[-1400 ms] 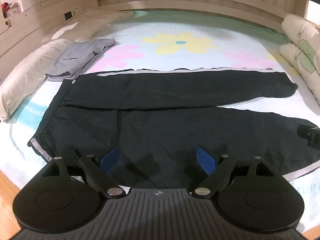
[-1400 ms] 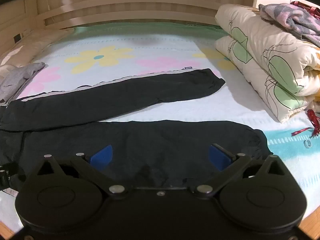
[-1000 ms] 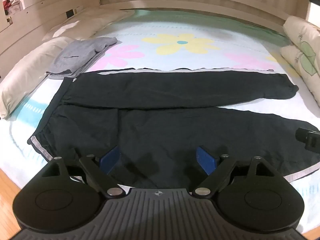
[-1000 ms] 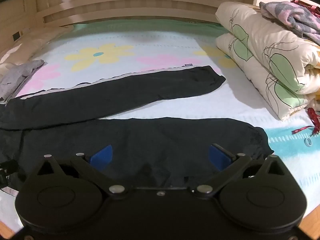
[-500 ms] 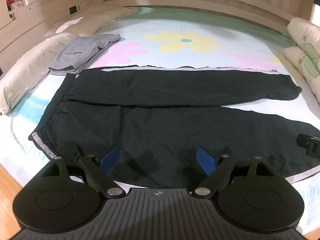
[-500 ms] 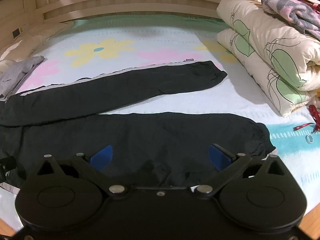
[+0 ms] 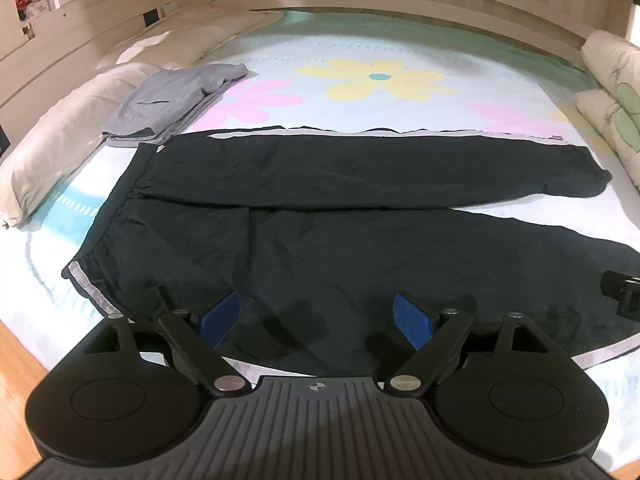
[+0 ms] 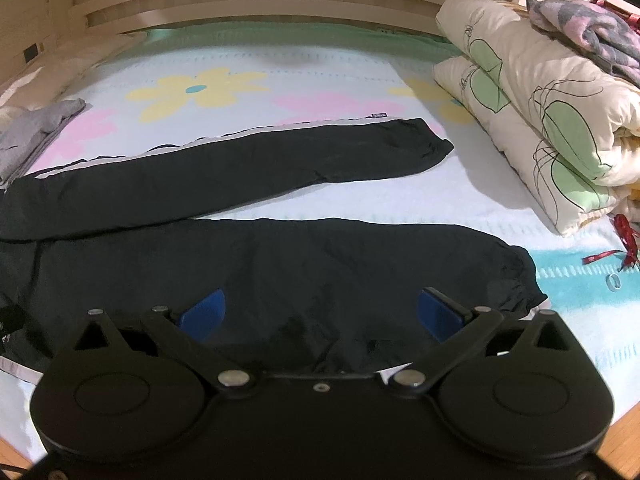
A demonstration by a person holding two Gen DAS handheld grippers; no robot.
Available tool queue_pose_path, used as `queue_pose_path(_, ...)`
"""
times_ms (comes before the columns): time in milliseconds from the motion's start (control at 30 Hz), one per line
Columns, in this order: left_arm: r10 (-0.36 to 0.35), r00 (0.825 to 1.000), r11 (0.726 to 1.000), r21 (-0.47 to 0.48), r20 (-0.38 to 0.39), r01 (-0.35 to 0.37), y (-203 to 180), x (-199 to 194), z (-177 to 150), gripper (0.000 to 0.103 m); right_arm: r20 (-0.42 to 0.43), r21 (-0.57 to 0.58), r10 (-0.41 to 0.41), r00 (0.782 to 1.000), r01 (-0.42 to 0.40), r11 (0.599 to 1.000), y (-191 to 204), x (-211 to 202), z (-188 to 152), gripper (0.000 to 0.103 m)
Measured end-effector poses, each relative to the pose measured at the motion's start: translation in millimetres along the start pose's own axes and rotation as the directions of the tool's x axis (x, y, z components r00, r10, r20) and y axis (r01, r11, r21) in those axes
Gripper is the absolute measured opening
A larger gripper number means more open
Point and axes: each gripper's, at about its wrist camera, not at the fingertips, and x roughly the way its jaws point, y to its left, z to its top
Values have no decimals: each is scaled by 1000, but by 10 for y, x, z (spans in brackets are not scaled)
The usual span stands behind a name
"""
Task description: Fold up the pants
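Black pants (image 7: 340, 208) with a pale side stripe lie flat on the bed, waistband at the left, both legs stretched to the right and slightly apart. My left gripper (image 7: 316, 316) is open and empty, above the near leg close to the seat. My right gripper (image 8: 320, 312) is open and empty, above the near leg (image 8: 300, 264) toward its cuff. The tip of the right gripper shows at the right edge of the left wrist view (image 7: 624, 292).
A folded grey garment (image 7: 176, 100) lies left of the waistband beside white pillows (image 7: 60, 124). A rolled floral quilt (image 8: 540, 96) with a blanket on it lies at the right. A red ribbon (image 8: 624, 240) lies near the cuff. The wooden bed edge (image 7: 16, 352) is below.
Both grippers have drawn back and up a little from the pants, so the near edge of the bed shows more. The pants have not moved.
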Motion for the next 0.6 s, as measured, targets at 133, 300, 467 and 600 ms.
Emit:
queue_pose_path(133,7,1000,1000,3,7,-7,4,4,-7,84,-3,3,-4,1000,4,1000,-6,5,2,102)
queue_pose_path(300,14,999,1000,11,29,-15,0,-3,-1,84,-9,10,-7,1000,7,1000,-17,12,19,102)
queue_pose_path(467,3,999,1000,10,32,-3,9,7,3,84,-10,13,-9,1000,10,1000,-23,14,29,102)
queue_pose_path(600,-7,1000,1000,-1,27,7,33,21,6,84,-15,12,-11,1000,11,1000,-17,15,30,102)
